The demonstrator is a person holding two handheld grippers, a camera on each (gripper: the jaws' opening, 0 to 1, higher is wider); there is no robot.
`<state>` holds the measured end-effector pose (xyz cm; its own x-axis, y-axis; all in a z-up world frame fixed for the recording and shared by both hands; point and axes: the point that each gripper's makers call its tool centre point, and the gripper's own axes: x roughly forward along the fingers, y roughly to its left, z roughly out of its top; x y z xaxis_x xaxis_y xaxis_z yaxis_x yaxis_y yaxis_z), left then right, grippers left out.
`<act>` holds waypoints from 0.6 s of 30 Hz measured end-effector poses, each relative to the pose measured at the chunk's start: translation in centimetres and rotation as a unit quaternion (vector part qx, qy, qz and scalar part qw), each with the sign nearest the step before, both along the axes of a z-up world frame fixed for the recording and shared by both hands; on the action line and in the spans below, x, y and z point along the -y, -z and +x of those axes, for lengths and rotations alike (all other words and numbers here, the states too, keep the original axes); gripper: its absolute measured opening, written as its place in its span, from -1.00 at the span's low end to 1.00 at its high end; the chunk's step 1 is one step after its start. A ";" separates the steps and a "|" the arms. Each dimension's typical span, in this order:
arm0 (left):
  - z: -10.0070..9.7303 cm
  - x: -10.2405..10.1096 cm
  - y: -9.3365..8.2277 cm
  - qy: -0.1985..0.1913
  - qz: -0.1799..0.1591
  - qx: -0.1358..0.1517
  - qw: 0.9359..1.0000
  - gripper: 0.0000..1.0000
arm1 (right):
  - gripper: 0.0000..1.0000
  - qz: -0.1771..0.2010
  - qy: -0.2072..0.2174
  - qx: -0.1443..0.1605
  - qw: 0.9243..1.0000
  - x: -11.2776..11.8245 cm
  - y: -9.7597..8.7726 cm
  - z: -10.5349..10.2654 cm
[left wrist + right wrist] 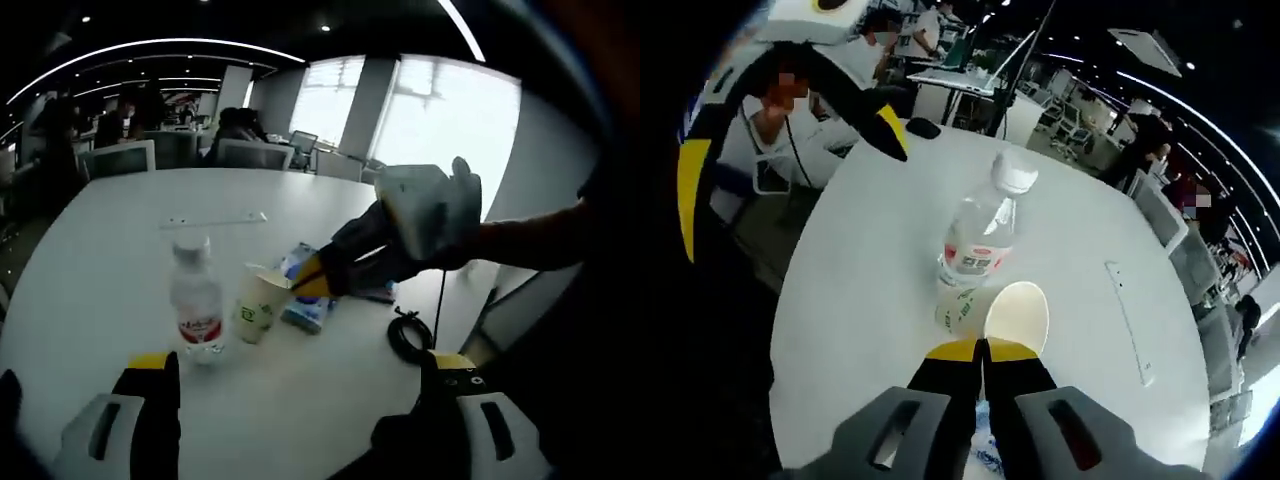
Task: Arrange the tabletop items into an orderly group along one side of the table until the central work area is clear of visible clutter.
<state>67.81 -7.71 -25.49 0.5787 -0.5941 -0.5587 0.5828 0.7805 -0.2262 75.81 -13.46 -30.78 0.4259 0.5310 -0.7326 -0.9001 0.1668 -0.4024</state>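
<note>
In the right gripper view, the right gripper (982,350) is clenched at the rim of the white paper cup (1000,312), probably pinching it, beside the clear plastic water bottle (980,235) at centre. The left gripper (298,372) stands released low in the left gripper view, with free round white table (90,270) at left.

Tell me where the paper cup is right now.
The paper cup stands on the white table, right beside the water bottle, with the right gripper closed at its rim.
</note>
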 end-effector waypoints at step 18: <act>-0.8 -0.5 0.5 0.003 0.003 -0.011 1.000 0.99 | -1.00 -0.145 -0.194 0.158 0.957 -1.2 3.1 -0.7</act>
<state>67.00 -7.25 -25.97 0.5626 -0.5942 -0.5748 0.5821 0.7784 -0.2348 75.15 -12.31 -33.90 0.4629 0.4876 -0.7402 -0.6971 -0.3156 -0.6438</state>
